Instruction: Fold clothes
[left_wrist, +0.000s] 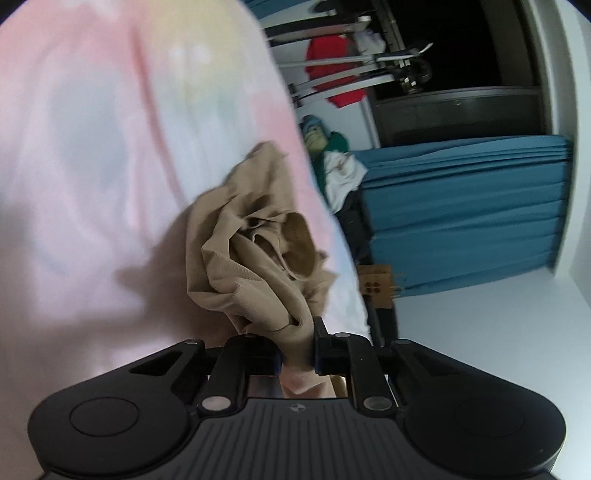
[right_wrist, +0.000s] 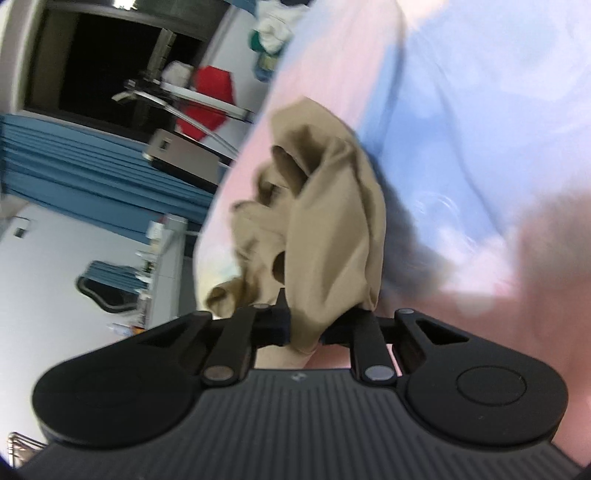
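Left tongs (left_wrist: 297, 356) clenched on a bunched fold of the tan garment (left_wrist: 255, 236); cloth squeezed between the two black fingers, a tail of it poking out behind them toward the camera. Right tongs (right_wrist: 304, 326) likewise clamped on another part of the tan garment (right_wrist: 325, 229), fabric pinched tight and draping over the right-hand finger. Garment crumpled, ribbed knit, an opening like a cuff or neck gaping in the left wrist view. It hangs bundled from both grips over a pastel bedspread (left_wrist: 92, 166) of pink, pale blue and yellow, which fills the ground behind it. Whether the lower folds touch the spread I cannot tell. Beyond: a blue pleated curtain (left_wrist: 469, 214), a red garment (left_wrist: 332, 70) on a metal drying rack (left_wrist: 332, 61), and a heap of green and white clothes (left_wrist: 336, 166) at the bed's edge. Both views blurred.
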